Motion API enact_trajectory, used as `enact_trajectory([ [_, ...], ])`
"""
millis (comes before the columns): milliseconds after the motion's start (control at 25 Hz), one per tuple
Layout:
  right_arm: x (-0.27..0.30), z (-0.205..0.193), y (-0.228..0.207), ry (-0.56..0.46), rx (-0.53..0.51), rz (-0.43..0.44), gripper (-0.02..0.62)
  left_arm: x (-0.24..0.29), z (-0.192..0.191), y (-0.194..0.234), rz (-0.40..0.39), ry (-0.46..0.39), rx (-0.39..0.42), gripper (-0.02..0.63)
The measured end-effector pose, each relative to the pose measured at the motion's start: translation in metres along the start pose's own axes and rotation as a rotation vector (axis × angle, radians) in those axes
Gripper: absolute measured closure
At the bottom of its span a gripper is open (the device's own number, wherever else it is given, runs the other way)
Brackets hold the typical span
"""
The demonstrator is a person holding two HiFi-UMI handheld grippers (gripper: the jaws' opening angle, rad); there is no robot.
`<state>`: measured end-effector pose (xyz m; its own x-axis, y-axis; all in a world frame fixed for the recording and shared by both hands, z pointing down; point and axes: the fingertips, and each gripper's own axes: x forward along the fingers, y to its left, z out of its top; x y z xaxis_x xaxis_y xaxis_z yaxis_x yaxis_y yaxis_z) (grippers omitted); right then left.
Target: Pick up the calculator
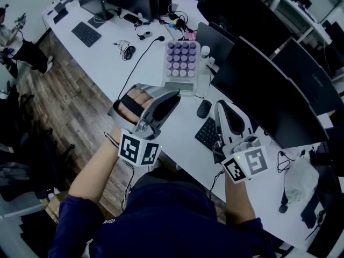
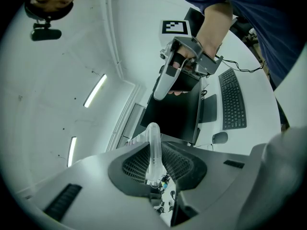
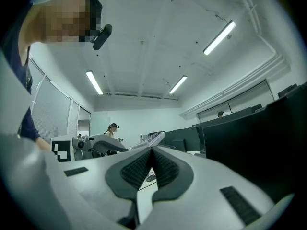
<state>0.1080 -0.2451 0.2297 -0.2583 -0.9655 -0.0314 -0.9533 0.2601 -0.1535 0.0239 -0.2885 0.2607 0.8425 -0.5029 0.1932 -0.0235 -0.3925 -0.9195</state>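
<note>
- Currently the calculator (image 1: 181,62), a pale one with rows of purple keys, is held out at 12 o'clock from the tips of the left gripper (image 1: 174,93), key face up to the head view.
- Its near edge stands between the left gripper's pads, which are pinched onto it (the left gripper view shows that translucent rim edge-on between them).
- From the right gripper view the calculator appears side-on and tilted, raised off the white desk (image 1: 107,69) at the end of the left gripper.
- At about 4 o'clock from the calculator in the head view is the right gripper (image 1: 226,112); its pads are pressed together with nothing between them, and it is well apart from the calculator.
- A dark computer mouse (image 1: 203,108) lies on the desk at 5 o'clock from the calculator, just beside the right gripper's tip.
- A black keyboard (image 1: 206,133) lies under the right gripper, partly covered by it.
- Dark monitors (image 1: 269,90) stand in a row from 2 to 4 o'clock of the calculator.
- Farther off at 10 o'clock, a second keyboard (image 1: 86,34) lies on the desk, with another mouse (image 1: 129,51) between it and the calculator.
</note>
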Motion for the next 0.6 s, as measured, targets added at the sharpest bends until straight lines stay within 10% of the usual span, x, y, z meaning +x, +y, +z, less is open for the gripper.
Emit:
enact_trajectory([
  [600,-0.0046,-0.0013,0.0034,0.0,0.005,0.008,0.592,-0.0037,0.0047,-0.0007,0.001,0.006,0.008,0.512],
])
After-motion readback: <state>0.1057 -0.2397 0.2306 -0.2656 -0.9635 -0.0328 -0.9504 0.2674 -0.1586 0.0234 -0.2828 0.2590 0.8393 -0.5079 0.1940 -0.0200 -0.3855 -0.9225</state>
